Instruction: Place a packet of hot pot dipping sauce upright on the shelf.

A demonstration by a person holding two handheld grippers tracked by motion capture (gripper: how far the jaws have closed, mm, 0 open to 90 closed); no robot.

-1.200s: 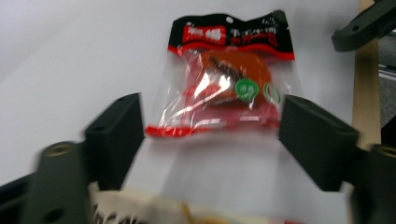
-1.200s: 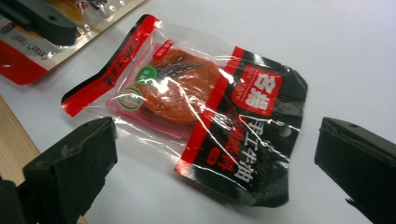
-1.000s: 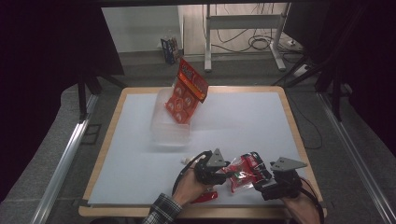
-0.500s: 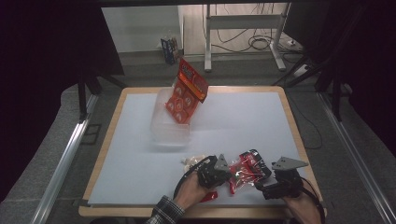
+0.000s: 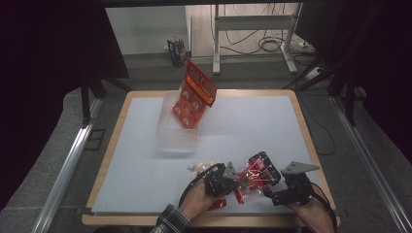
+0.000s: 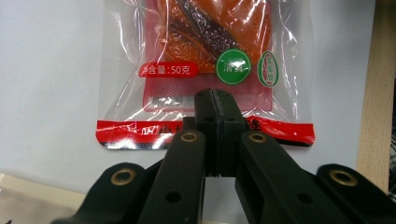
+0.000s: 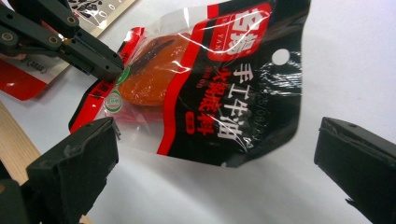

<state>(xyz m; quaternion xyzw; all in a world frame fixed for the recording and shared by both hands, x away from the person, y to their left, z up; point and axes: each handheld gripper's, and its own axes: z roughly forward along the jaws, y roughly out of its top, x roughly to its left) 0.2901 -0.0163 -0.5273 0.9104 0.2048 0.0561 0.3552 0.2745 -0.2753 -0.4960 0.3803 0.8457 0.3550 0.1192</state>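
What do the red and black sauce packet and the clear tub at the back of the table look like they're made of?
The red and black sauce packet looks like thin glossy plastic film: it has shiny wrinkles, glare streaks, and a see-through window over orange filling. The left tongs are shut on its sealed bottom edge. The clear tub seems to be rigid translucent plastic, since the white table shows faintly through its walls.

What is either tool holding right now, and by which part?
The left tool is shut on the sauce packet, pinching its red sealed bottom edge. The right tool is open, holding nothing.
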